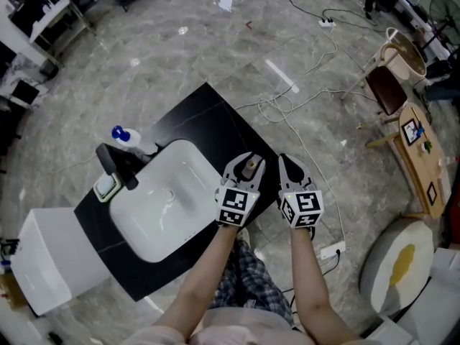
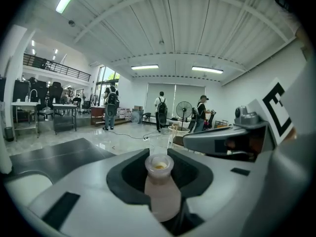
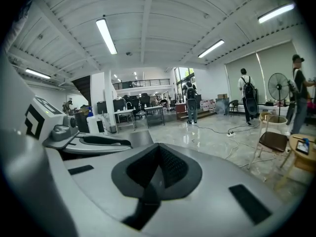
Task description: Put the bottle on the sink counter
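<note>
Two grippers show in the head view. My left gripper [image 1: 244, 171] holds the bottle [image 1: 249, 167] over the black sink counter [image 1: 208, 117], just right of the white basin [image 1: 165, 200]. My right gripper [image 1: 291, 172] is close beside it.

In the left gripper view, my jaws pinch the frosted, open-mouthed bottle by its body. I should set its base on flat counter, away from the basin rim, and release only once it stands.

In the right gripper view, my jaws are pressed together, with nothing between them.

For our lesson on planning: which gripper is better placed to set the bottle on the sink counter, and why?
Left. The left gripper clamps the bottle above the black counter; the right gripper is shut and empty.
</note>
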Tool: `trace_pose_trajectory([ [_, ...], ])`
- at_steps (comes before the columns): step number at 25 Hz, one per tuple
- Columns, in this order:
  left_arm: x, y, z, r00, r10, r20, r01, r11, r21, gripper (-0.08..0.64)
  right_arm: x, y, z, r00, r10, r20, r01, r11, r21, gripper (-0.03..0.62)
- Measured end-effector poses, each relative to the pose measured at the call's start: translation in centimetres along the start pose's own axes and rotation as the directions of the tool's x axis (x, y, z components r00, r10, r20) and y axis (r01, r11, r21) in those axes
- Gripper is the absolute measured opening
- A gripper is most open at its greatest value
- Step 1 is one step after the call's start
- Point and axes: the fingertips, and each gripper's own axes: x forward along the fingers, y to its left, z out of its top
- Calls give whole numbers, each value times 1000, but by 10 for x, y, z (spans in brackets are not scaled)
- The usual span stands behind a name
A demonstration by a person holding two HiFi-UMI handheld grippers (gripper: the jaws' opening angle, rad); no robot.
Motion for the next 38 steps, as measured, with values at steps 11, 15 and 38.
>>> trace_pose_trajectory([
  [11, 9, -16, -9, 998, -37, -49, 40, 997, 67, 129, -10, -2, -8, 1000, -28, -14, 28, 1000, 2, 15],
  [15, 11, -21, -11, 997, -49, -59, 55, 993, 104, 129, -12, -3, -12, 999, -37, -19, 37, 999, 10, 15],
  [38, -20, -19, 14, 994, -55, 92, 48, 995, 82, 298, -37, -8, -6, 996, -90, 8, 90, 996, 22, 15],
])
